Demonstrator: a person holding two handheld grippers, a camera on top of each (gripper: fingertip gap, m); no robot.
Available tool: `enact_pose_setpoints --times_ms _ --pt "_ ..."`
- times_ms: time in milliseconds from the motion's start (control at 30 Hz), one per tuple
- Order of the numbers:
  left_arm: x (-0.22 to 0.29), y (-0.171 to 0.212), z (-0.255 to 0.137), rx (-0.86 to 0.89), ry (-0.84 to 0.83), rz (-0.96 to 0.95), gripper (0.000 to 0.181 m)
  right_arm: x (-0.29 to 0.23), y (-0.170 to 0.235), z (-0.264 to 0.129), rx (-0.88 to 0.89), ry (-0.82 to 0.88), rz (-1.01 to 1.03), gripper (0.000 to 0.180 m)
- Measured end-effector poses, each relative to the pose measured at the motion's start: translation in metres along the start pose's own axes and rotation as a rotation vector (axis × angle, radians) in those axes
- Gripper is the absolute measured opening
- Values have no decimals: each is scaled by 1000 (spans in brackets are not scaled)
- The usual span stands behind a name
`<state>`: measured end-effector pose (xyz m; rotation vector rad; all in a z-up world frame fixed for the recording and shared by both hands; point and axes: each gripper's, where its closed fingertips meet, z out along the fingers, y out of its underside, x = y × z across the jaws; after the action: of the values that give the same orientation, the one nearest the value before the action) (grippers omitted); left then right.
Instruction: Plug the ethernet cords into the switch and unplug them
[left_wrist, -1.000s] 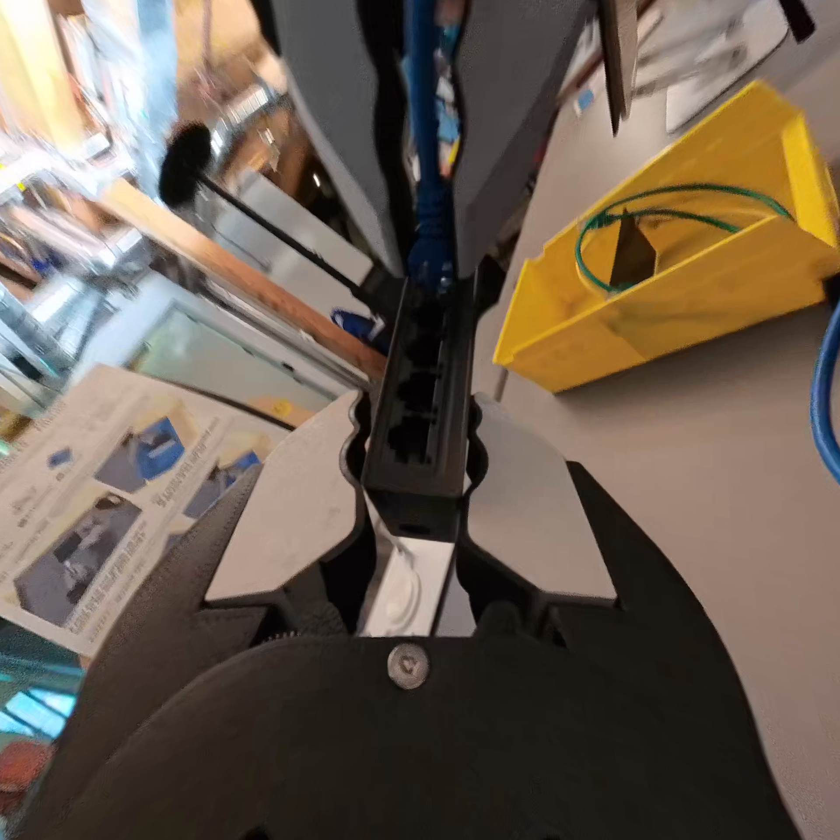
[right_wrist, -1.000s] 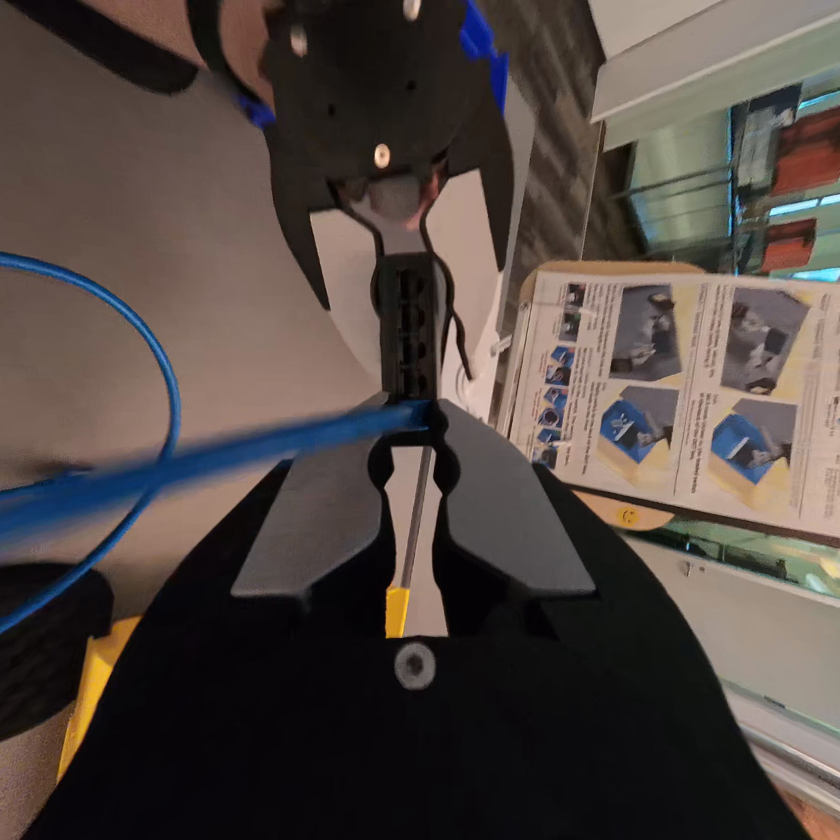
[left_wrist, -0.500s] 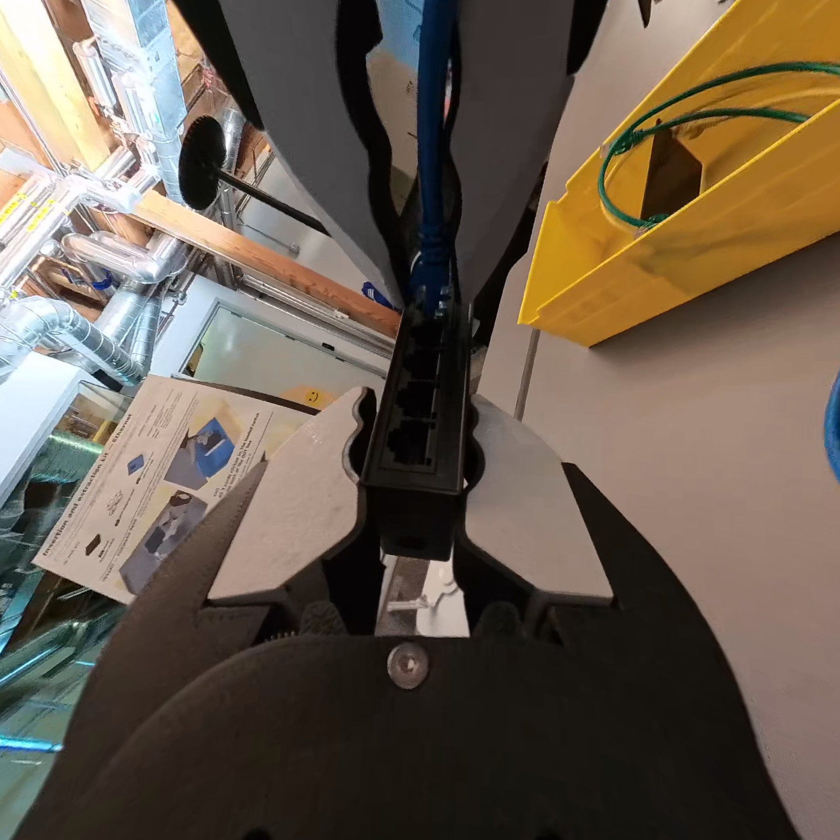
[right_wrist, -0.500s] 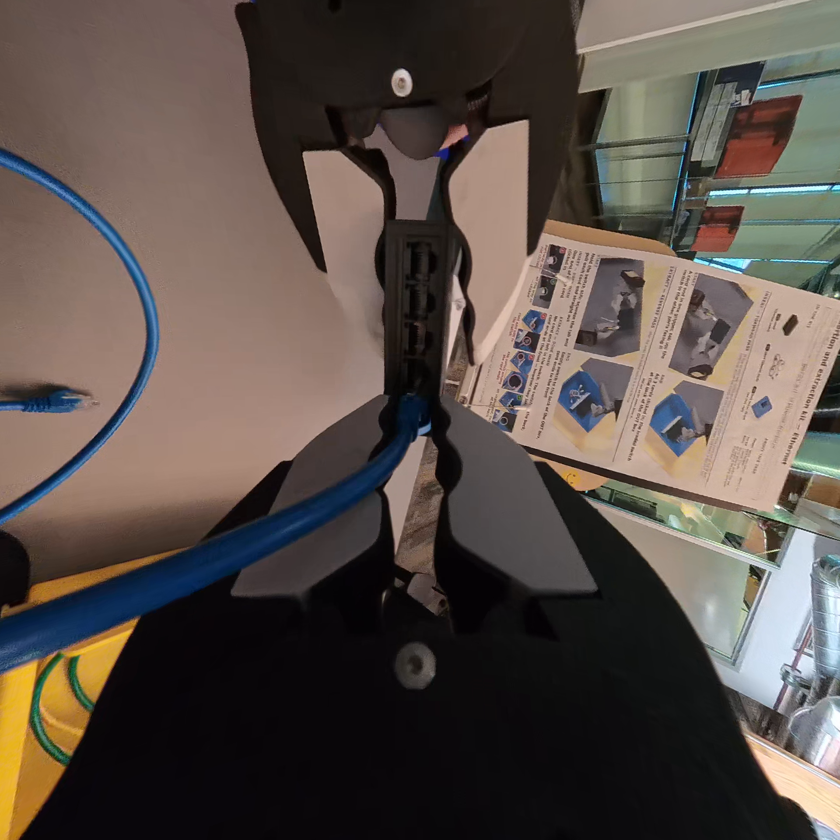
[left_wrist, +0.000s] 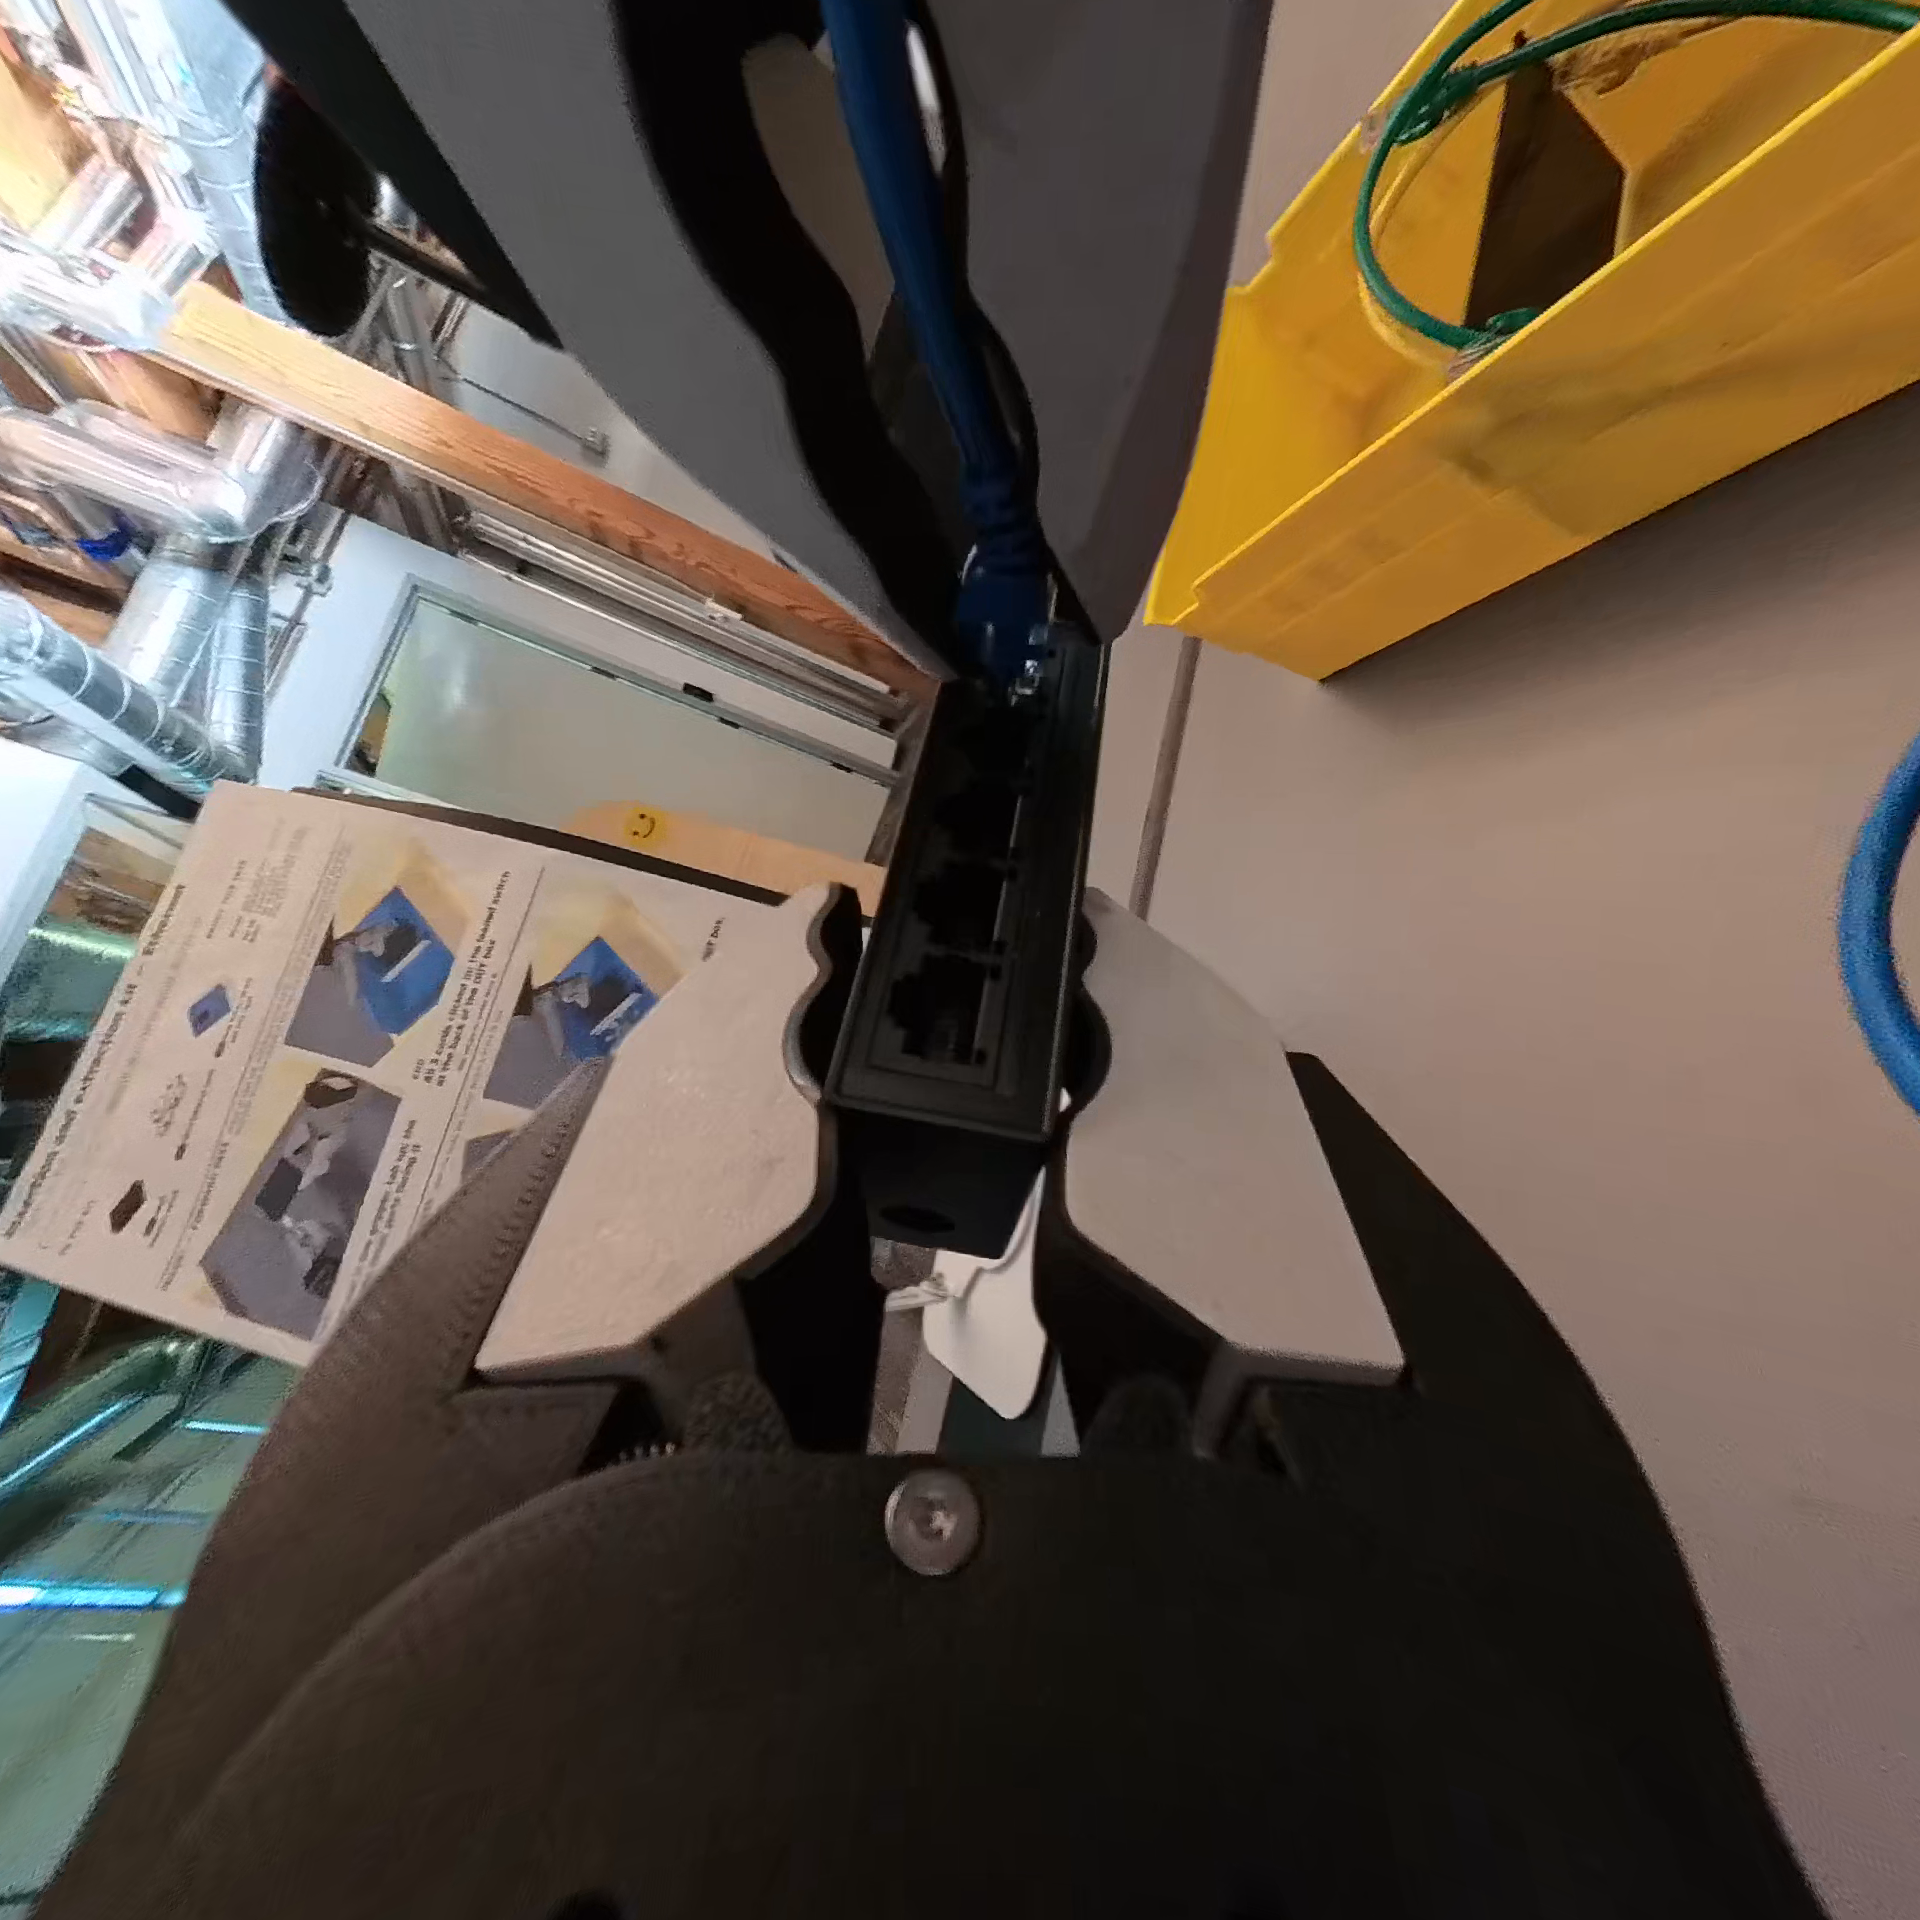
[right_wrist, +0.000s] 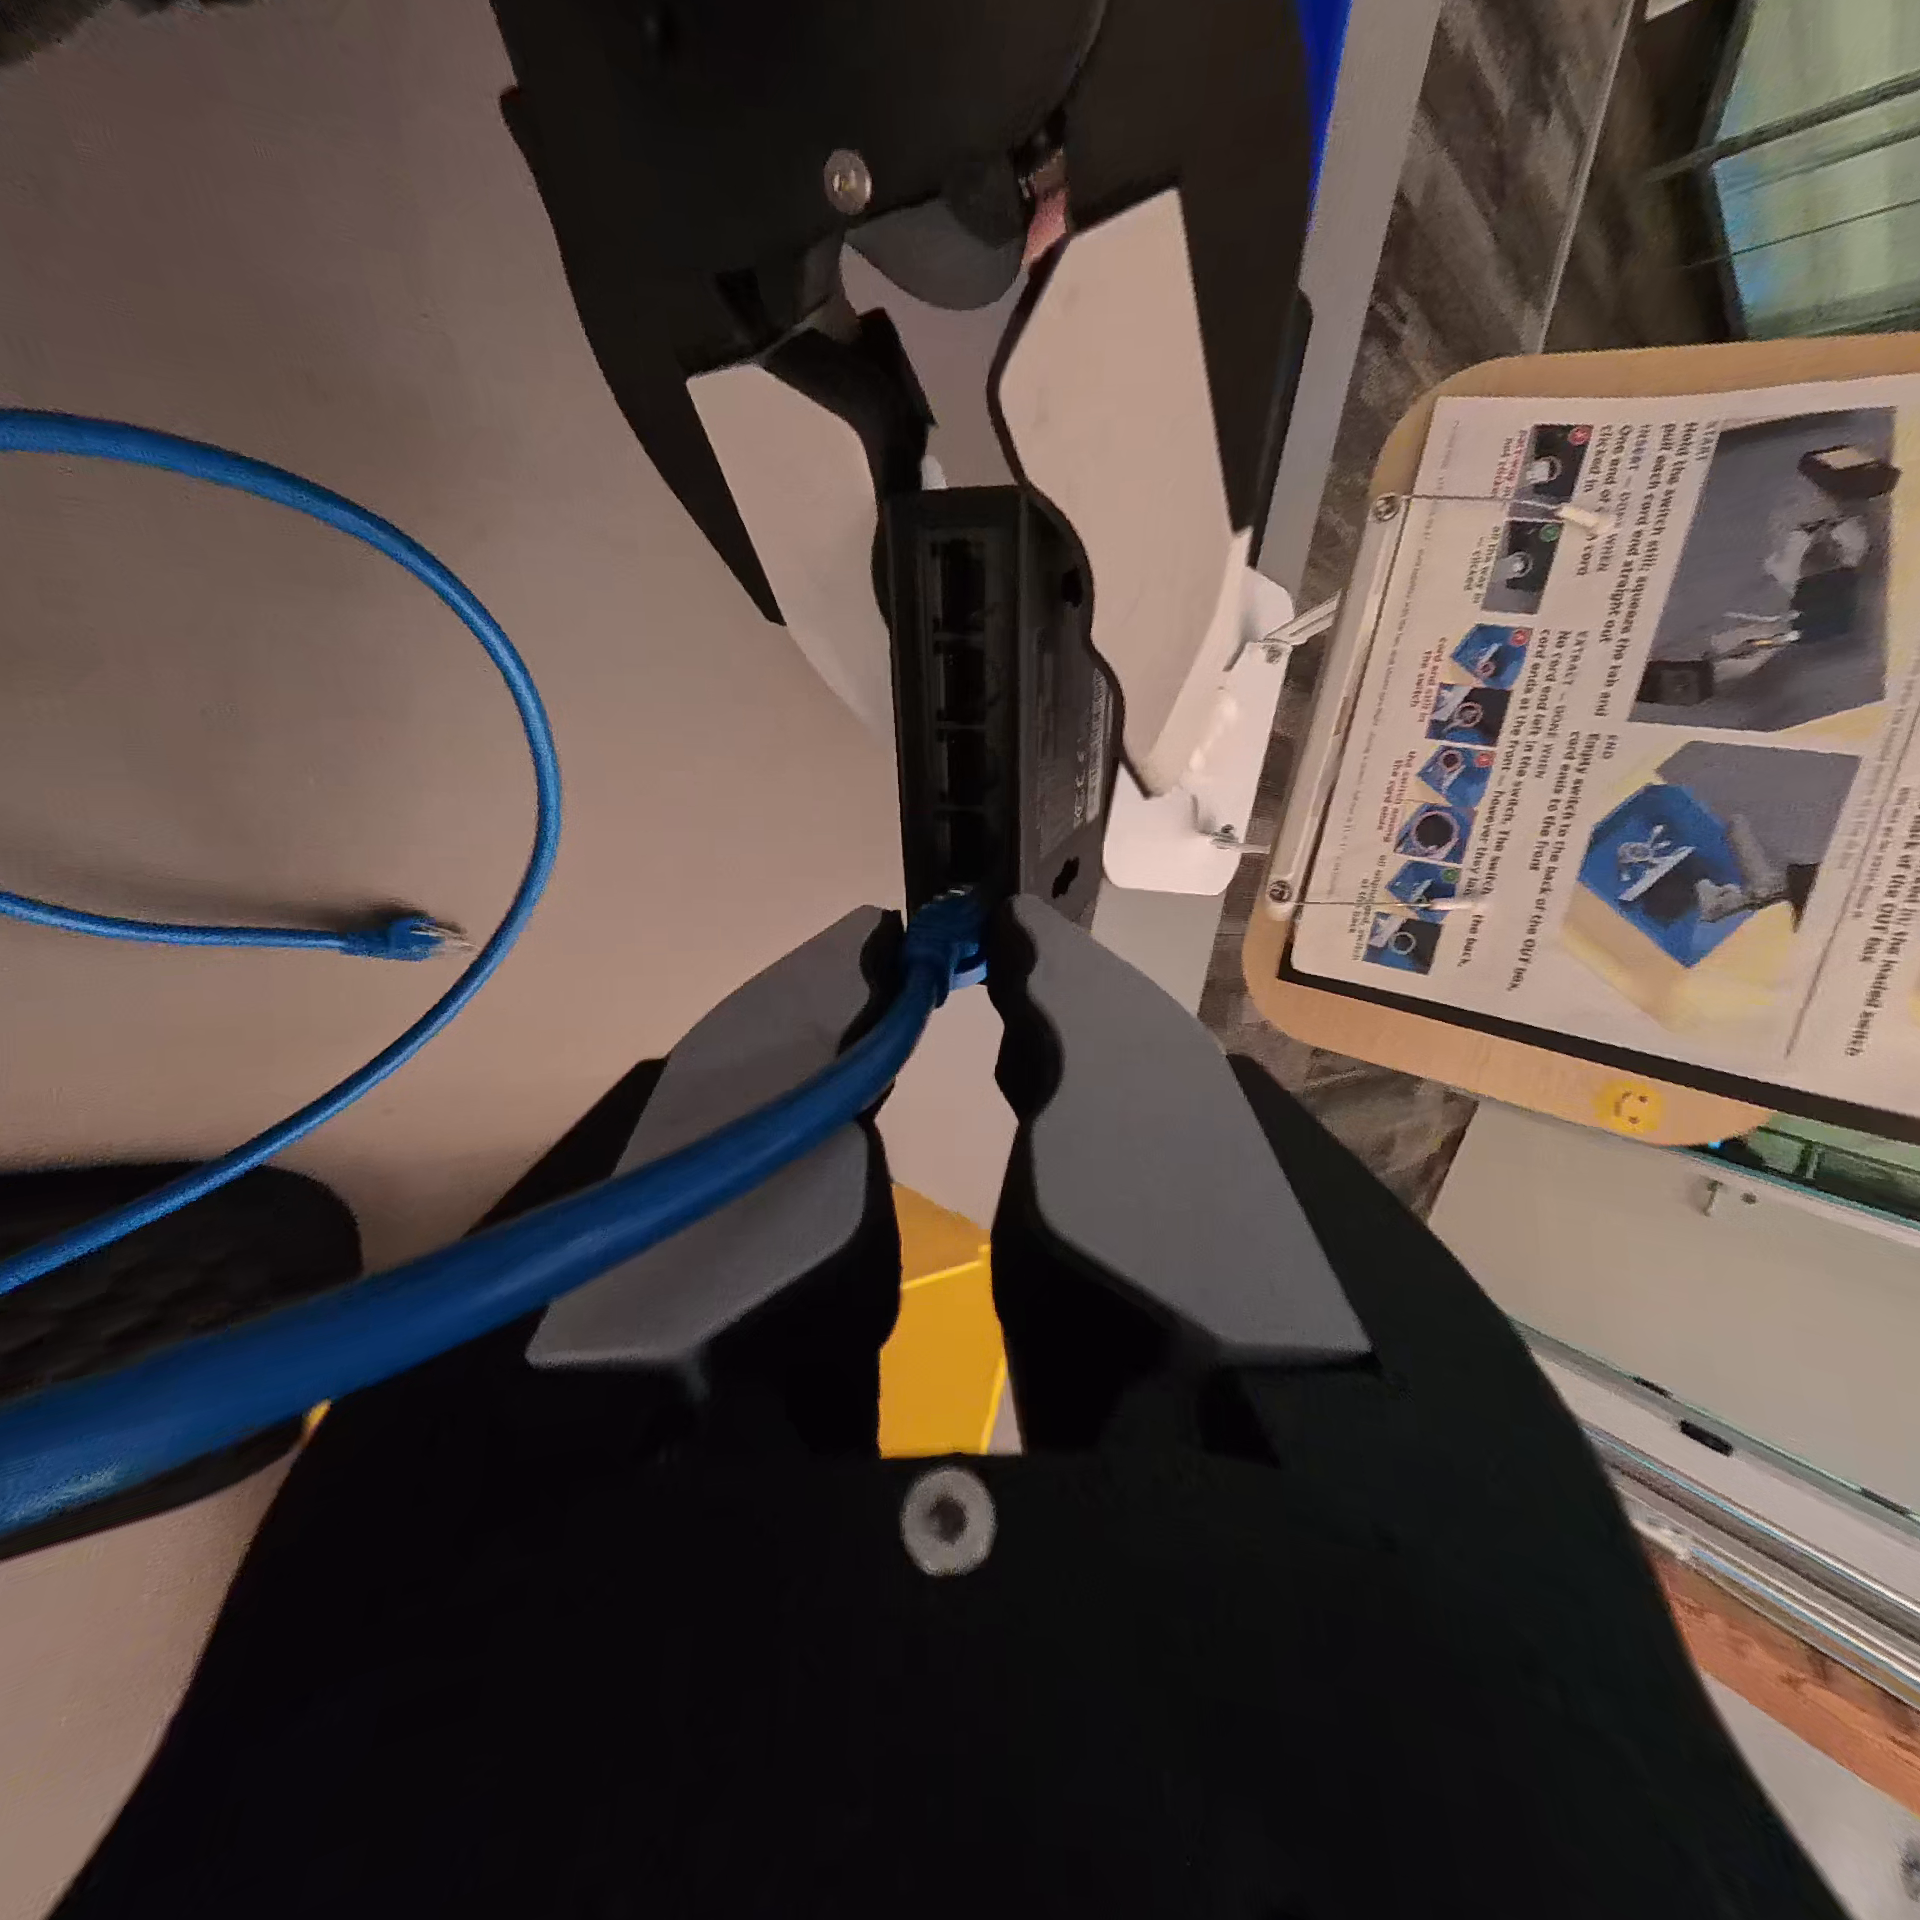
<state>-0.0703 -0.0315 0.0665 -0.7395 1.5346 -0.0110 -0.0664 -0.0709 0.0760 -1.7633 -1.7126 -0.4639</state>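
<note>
My left gripper (left_wrist: 956, 935) is shut on the near end of a black switch (left_wrist: 971, 914) and holds it above the grey table, with its row of ports facing the camera. My right gripper (right_wrist: 940, 935) is shut on the plug of a blue ethernet cord (right_wrist: 935, 940). The plug's clear tip is at the mouth of the switch's (right_wrist: 977, 707) end port, but I cannot tell if it is seated. In the left wrist view the plug (left_wrist: 997, 582) sits between the right gripper's grey fingers (left_wrist: 1122, 312). The cord loops over the table to its free plug (right_wrist: 405, 935).
A yellow bin (left_wrist: 1455, 468) with a green cord (left_wrist: 1382, 208) in it stands on the table behind the switch. A printed instruction sheet on a wooden board (right_wrist: 1610, 727) stands off the table's edge. A white bracket (right_wrist: 1195, 790) is beside it. The left gripper's tips are roughly 5 centimeters from the right gripper's.
The right gripper has brought the blue plug up to the switch's end port and stays there. Both grippers have tilted, and the switch has turned a little in view.
</note>
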Motion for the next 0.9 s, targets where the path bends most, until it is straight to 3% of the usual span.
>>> enact_pose_setpoints --times_ms 233,267,300,333,367,400,467,533,667,900 --pt "1 0 1 1 22 -49 37 0 -1 -1 11 -2 24 17" --pt "-5 9 3 -50 -22 -38 36 -2 -1 -3 24 -8 29 17" --pt "-22 39 4 -225 -142 1 34 -25 -6 -7 57 -162 40 14" --pt "-35 69 2 -343 -182 14 34 -36 -8 -7 66 -195 72 14" --pt "-41 75 -2 -294 -153 -104 34 -41 2 -5 16 -173 33 14" --pt "-47 56 -10 -159 -111 -246 34 -35 14 -6 -19 -104 4 15" --pt "-64 13 -33 73 -129 -370 35 -23 9 -17 81 -44 107 14" --pt "-74 5 -45 115 -171 -389 35 -17 7 -22 123 -19 171 15" --pt "-87 3 -62 216 -103 -577 36 11 57 -29 -93 63 240 15" --pt "-101 11 -78 232 -79 -654 37 98 106 -140 -210 188 396 15"
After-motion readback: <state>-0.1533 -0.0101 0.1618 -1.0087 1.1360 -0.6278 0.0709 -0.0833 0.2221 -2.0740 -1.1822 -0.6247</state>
